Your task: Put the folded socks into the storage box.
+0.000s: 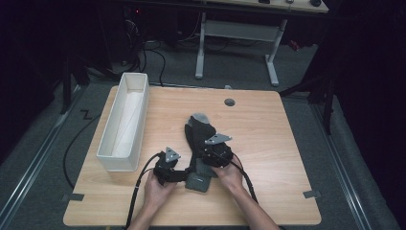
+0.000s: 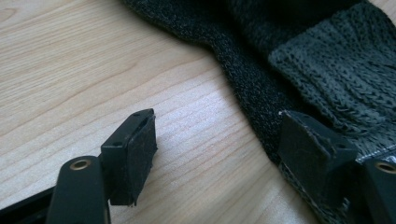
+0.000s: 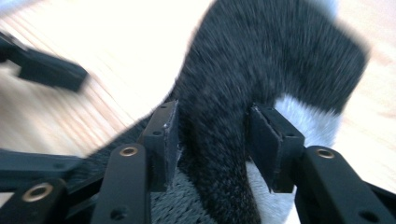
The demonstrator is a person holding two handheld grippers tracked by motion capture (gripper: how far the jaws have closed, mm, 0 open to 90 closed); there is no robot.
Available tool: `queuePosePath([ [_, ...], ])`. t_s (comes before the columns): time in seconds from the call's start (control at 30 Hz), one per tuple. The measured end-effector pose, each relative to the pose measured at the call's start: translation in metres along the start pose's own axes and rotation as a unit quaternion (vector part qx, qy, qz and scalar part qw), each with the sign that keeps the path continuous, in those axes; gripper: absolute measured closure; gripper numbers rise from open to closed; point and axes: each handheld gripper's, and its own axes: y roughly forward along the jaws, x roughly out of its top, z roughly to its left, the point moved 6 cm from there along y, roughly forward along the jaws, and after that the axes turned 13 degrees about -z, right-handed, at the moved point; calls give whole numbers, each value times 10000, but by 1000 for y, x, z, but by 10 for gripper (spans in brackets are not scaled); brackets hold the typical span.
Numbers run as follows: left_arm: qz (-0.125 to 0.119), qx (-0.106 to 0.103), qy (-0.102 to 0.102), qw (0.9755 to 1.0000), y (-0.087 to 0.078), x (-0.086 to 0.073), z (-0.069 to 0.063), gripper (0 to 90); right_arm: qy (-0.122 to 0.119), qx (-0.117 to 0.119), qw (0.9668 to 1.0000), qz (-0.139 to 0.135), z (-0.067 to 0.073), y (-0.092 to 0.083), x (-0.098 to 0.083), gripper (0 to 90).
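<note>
A dark sock (image 1: 197, 134) with a grey toe (image 1: 199, 117) lies in the middle of the wooden table (image 1: 277, 153), its grey ribbed cuff (image 1: 197, 182) near the front edge. My left gripper (image 1: 182, 176) is low at the cuff and open. In the left gripper view (image 2: 217, 135) one jaw stands over bare wood and the other over the ribbed cuff (image 2: 336, 70). My right gripper (image 1: 207, 149) is over the sock's middle. The blurred right gripper view (image 3: 212, 135) has its jaws wide apart astride a raised fold of sock (image 3: 215, 154), not pinching it.
A long white bin (image 1: 123, 122) stands along the table's left side, with pale cloth inside. A round grey cable hole (image 1: 230, 102) sits at the back centre. Bare wood lies to the right of the sock. Desk legs and cables are on the floor beyond the table.
</note>
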Motion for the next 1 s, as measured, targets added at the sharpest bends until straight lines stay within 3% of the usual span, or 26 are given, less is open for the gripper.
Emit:
queuePosePath([
  [0.1,1,1,24,10000,0,0,0,285,-241,-29,9993,-272,5,-20,8,501],
  [0.17,-13,13,39,10000,0,-1,0,285,-293,136,9990,-308,13,-34,7,528],
  [0.23,-22,26,56,10000,1,-1,-1,285,-230,243,9990,-279,15,-35,4,537],
  [0.27,-27,37,78,10000,1,-1,-1,285,-40,438,9990,-125,18,-36,-5,549],
  [0.47,-31,73,125,9999,1,-2,-2,286,129,536,9983,172,19,-24,-30,555],
  [0.57,-42,82,136,9999,2,-3,-3,292,117,538,9982,223,18,-20,-33,601],
  [0.73,-61,109,150,9998,2,-4,-3,292,-115,482,9982,329,16,-13,-35,801],
  [0.77,-63,108,156,9998,2,-4,-3,292,-285,468,9979,348,18,-14,-33,845],
  [1.0,-84,114,144,9998,2,-4,-4,292,-264,558,9979,180,21,-26,-22,865],
])
